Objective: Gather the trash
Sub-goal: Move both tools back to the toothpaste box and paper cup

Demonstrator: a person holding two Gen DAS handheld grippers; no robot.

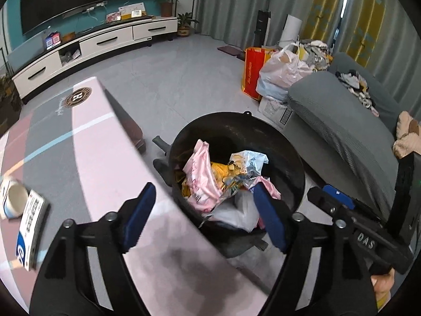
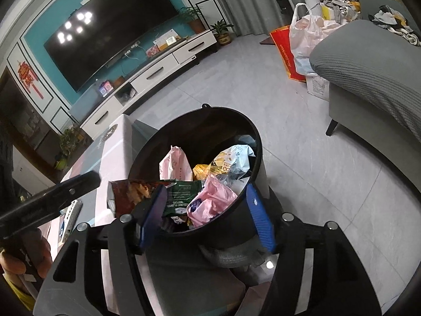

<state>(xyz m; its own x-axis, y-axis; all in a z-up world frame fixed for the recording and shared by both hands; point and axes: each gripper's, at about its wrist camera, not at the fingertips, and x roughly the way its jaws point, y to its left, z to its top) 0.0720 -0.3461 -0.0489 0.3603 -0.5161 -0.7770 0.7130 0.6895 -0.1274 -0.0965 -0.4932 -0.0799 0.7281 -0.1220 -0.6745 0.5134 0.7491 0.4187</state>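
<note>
Your left gripper (image 1: pixel 204 218) is spread wide and empty above the worktop (image 1: pixel 110 163) edge, your right gripper (image 2: pixel 208 217) is also wide over the black bin (image 2: pixel 252 134), where the dark snack wrapper (image 2: pixel 155 197) lies on the near rim among pink bags (image 2: pixel 210 202).

Table (image 1: pixel 110 163): cup (image 1: pixel 14 198), box (image 1: pixel 30 226).

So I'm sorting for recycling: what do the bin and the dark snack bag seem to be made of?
The bin looks like hard black plastic: smooth, glossy wall, thin moulded rim. The dark snack bag, lying over the rim by the open right tongs, looks like printed plastic film, probably foil-lined: it is creased, with a silvery torn edge.
</note>
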